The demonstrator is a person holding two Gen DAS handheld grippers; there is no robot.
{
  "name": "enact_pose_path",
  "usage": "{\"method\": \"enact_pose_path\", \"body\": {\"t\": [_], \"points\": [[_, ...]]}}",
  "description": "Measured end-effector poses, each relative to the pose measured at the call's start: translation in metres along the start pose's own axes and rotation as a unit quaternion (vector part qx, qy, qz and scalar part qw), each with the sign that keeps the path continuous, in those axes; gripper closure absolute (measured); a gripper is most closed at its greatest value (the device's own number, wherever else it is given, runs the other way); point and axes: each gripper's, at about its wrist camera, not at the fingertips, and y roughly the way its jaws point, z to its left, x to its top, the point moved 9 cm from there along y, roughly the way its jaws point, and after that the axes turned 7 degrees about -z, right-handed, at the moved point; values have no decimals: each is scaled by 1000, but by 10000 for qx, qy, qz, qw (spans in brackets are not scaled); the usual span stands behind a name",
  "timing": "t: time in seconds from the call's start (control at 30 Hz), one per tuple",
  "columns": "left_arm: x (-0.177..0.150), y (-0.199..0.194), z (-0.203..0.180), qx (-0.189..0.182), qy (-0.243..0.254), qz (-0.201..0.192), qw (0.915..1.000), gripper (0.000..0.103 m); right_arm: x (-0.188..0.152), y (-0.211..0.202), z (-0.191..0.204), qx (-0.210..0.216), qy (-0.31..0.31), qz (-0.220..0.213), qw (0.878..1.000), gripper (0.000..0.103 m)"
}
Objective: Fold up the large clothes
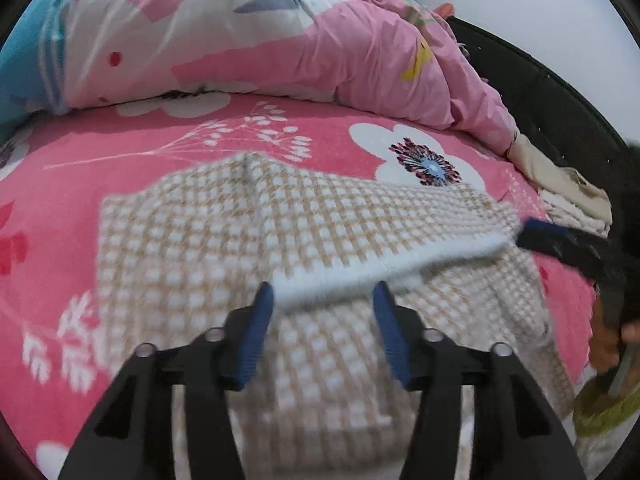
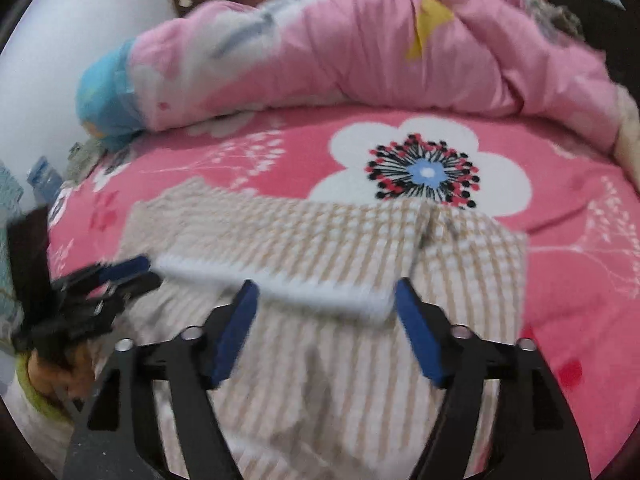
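— Where's the garment [image 1: 304,240]?

— On the bed [image 1: 72,168], near its front edge, white hem [image 1: 384,268] folded back. Both your left gripper [image 1: 324,296] and right gripper [image 2: 326,294] hang over that hem, fingers spread, holding nothing.

— Next?

— Probably pinch the hem's two ends evenly, so the fold stays straight.

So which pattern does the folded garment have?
Beige and white check on the garment, with a white edge band; clearest in the left wrist view.

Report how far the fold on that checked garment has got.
Done: one flap of the checked garment is folded over, its white hem lying across the middle. In hand: nothing; left gripper and right gripper hover open at that hem. Left: the lower half hanging off the bed.
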Motion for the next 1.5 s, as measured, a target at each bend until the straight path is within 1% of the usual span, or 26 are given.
{"method": "enact_pose_path", "body": {"t": [0.03, 0.07, 0.1, 0.13, 0.2, 0.27, 0.37, 0.43, 0.5, 0.53, 0.57, 0.6, 0.67, 0.73, 0.8, 0.83, 0.87, 0.9, 0.93, 1.0, 1.1, 1.37, 1.5], "points": [[-3, -11, -3, 3, 4, -33, 10000, 47, -7, -6, 4, 14, -77, -48, 10000, 22], [-6, -18, -5, 26, 20, -48, 10000, 43, -20, -20, 13, 16, -217, -133, 9997, 17], [-12, -29, -8, 108, 66, -61, 9999, 40, -30, -30, 21, 8, -320, -179, 9993, 15], [-19, -38, -10, 194, 108, -69, 9997, 38, -38, -31, 31, -14, -381, -193, 9991, 13], [-33, -53, -16, 345, 205, -66, 9992, 30, -64, -44, 42, -69, -439, -202, 9988, 13], [-51, -68, -20, 538, 342, -76, 9979, 25, -87, -51, 47, -77, -349, -179, 9992, 13], [-78, -83, -22, 750, 443, -97, 9962, 21, -115, -57, 47, -226, -232, -152, 9994, 13], [-96, -86, -19, 883, 437, -57, 9951, 19, -134, -55, 45, -288, -150, -89, 9994, 13], [-116, -83, -14, 1039, 410, 26, 9937, 16, -151, -44, 41, -353, -119, 74, 9993, 13], [-127, -76, -9, 1139, 434, 125, 9925, 16, -165, -29, 35, -569, -188, 293, 9978, 12], [-138, -68, -3, 1267, 465, 253, 9905, 16, -173, -20, 31, -621, -189, 344, 9973, 10], [-145, -63, 1, 1302, 469, 246, 9901, 16, -173, -19, 30, -565, -112, 237, 9981, 10], [-146, -67, 1, 1311, 512, -30, 9900, 15, -169, -26, 31, -609, -49, 251, 9978, 10], [-147, -68, 1, 1377, 519, -40, 9891, 15, -162, -36, 35, -568, -12, 74, 9984, 10], [-148, -68, 2, 1349, 458, -61, 9898, 14, -158, -41, 46, -350, -91, -91, 9993, 10], [-148, -68, 3, 1341, 443, -66, 9900, 14, -161, -40, 49, -312, -132, -88, 9994, 10], [-148, -68, 3, 1340, 443, -72, 9900, 14, -166, -35, 51, -324, -186, 4, 9993, 10], [-148, -68, 3, 1342, 442, -78, 9899, 14, -176, -23, 50, -470, -284, 208, 9983, 9], [-148, -68, 3, 1336, 439, -65, 9900, 13, -180, -17, 50, -557, -368, 234, 9975, 7], [-149, -68, 4, 1348, 446, -54, 9898, 13, -183, -15, 52, -639, -483, 74, 9968, 7], [-148, -69, 4, 1333, 407, -67, 9902, 12, -183, -16, 50, -571, -377, 81, 9976, 7], [-146, -67, 6, 1351, 379, -68, 9901, 11, -181, -16, 45, -563, -375, 53, 9977, 7], [-144, -68, 6, 1384, 371, -55, 9897, 11, -184, -20, 49, -551, -359, 44, 9978, 7]]}}
